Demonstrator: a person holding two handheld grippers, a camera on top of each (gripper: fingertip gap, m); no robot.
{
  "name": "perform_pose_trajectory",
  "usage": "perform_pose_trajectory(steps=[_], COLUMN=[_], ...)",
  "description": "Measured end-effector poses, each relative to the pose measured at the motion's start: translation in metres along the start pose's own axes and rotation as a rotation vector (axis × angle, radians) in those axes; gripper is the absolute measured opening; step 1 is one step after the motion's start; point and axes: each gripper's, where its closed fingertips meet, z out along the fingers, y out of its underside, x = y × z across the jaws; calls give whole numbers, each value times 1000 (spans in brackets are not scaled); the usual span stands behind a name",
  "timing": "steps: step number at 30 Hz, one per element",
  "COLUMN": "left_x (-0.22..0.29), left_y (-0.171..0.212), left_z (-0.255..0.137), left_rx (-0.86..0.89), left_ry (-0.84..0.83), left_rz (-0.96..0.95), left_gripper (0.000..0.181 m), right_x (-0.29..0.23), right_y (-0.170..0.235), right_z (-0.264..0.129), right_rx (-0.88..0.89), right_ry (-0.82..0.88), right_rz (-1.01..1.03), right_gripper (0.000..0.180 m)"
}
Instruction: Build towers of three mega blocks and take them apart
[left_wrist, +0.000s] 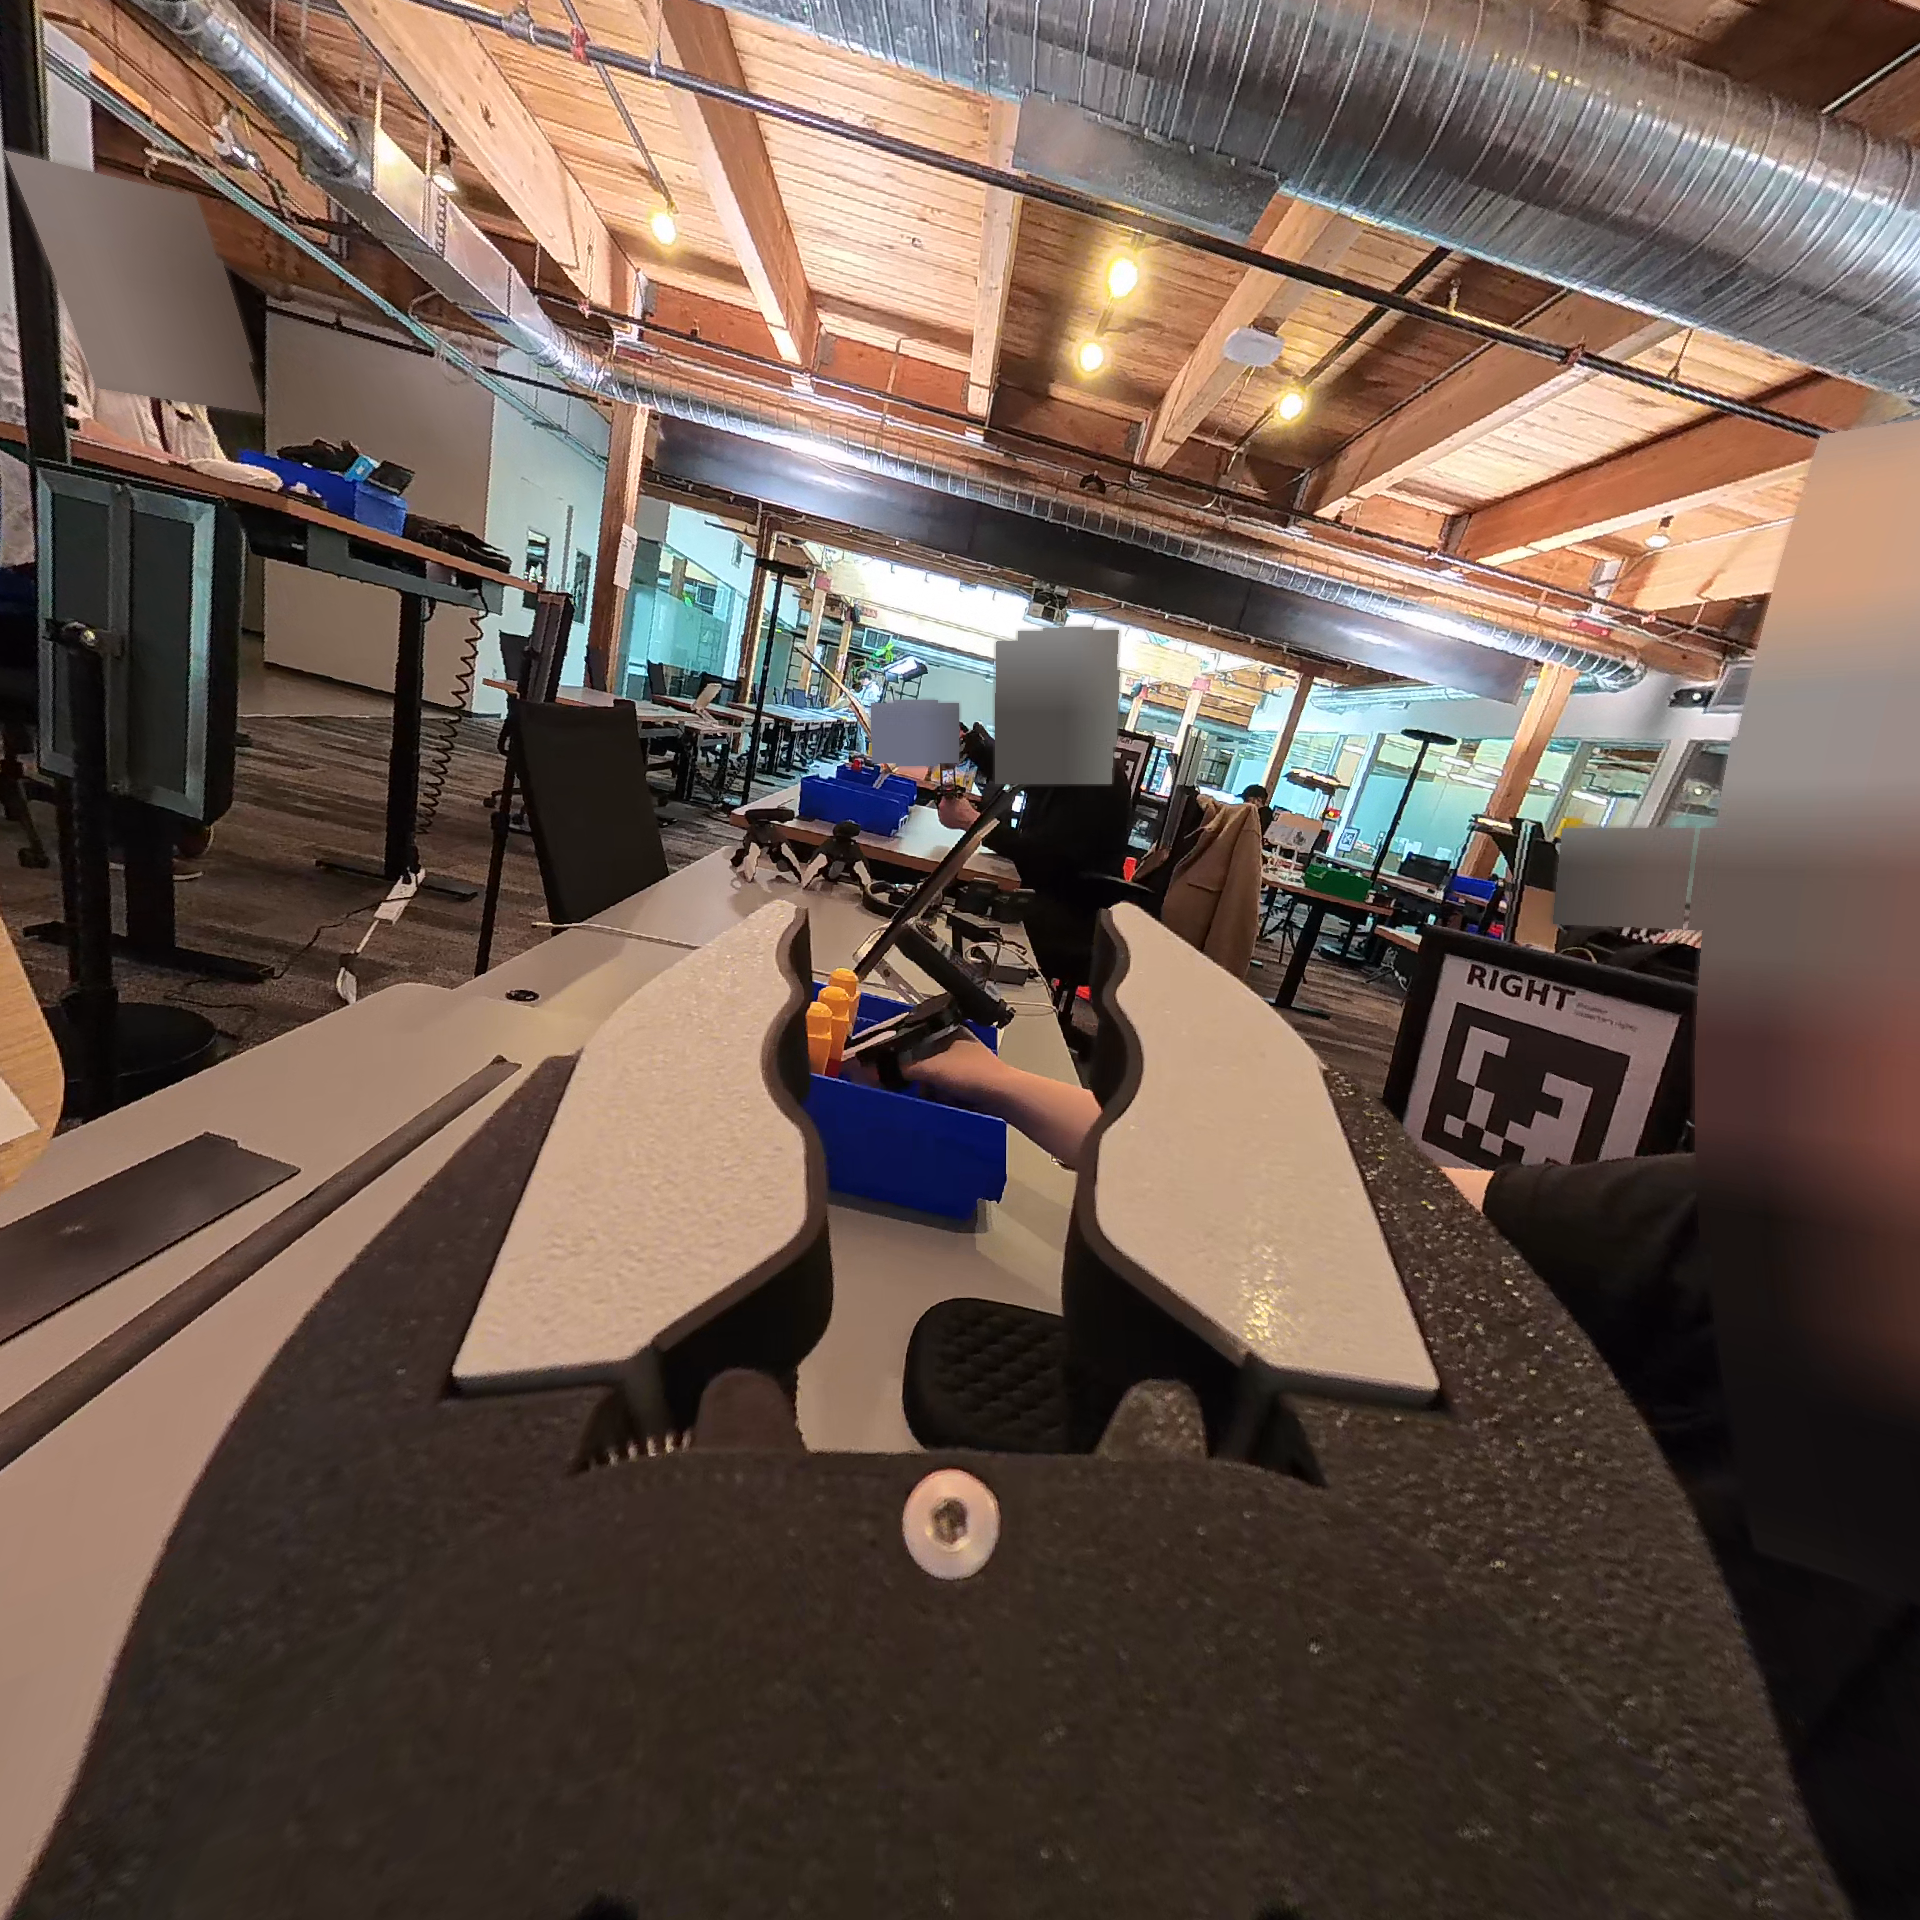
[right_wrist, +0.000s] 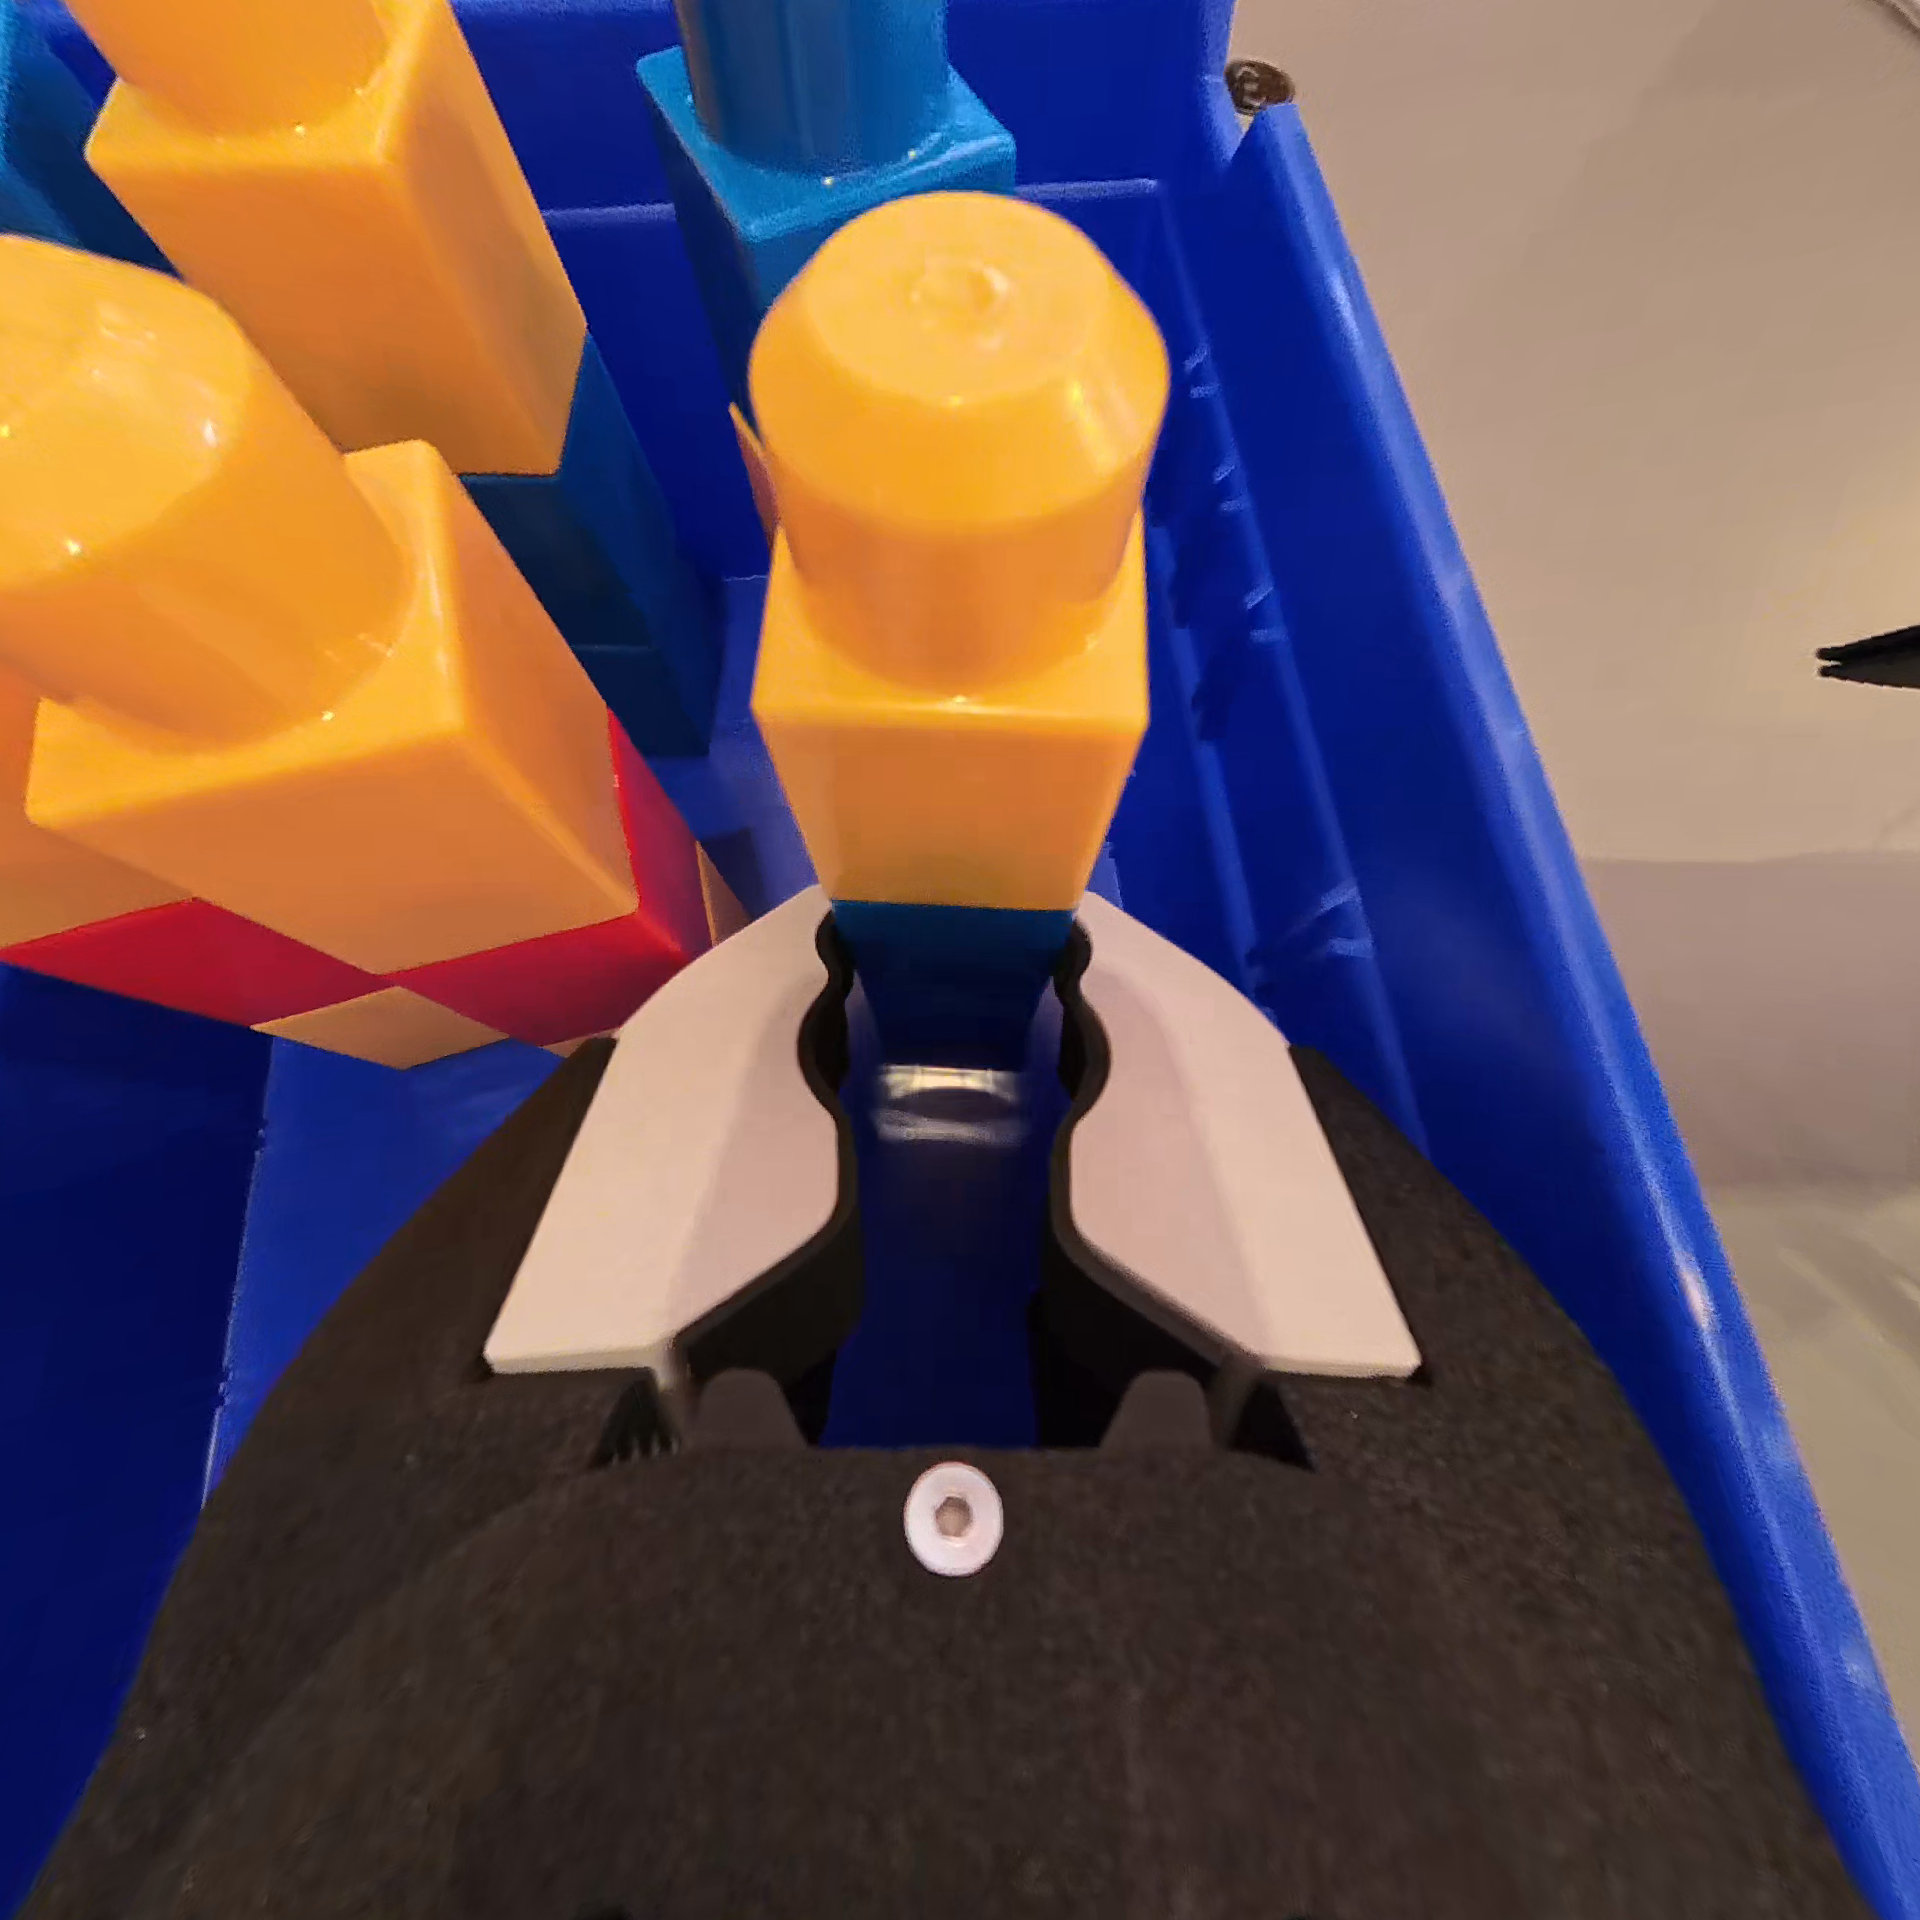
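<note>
In the right wrist view my right gripper is inside a blue bin, shut on a blue block that carries an orange block on top. To its left lean other stacks: an orange block on red, an orange block on dark blue, and a light blue block behind. My left gripper is open and empty, held above the grey table, short of the blue bin. There orange blocks stick up beside the right gripper.
A forearm reaches into the bin from the right. A framed black-and-white marker board stands at the right. A black strip lies on the table at left. Desks, chairs and people are far behind.
</note>
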Motion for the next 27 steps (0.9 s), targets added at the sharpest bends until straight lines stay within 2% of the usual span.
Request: perform_pose_trajectory(steps=[3, 7, 14, 20, 24, 27], left_x=[0, 0, 10, -1, -32, -49], left_y=[-1, -2, -11, -3, 9, 11], left_z=[0, 0, -4, -18, -53, -68], left_rx=[2, 5, 13, -177, -309, -304], left_ry=[1, 0, -12, -126, -227, -248], left_rz=[-3, -5, 7, 87, 196, 231], left_gripper=[51, 51, 51, 51, 51, 50], right_x=[1, 5, 6, 13, 15, 8], right_y=[1, 0, -6, -9, -24, -38], right_z=[0, -4, -28, -50, -78, -108], right_rx=[-14, -39, -59, -52, 60, 183], right_ry=[13, 54, 146, 205, 242, 243], right_rz=[-6, -6, -156, -246, -240, -209], right_gripper=[39, 52, 68, 77, 77, 75])
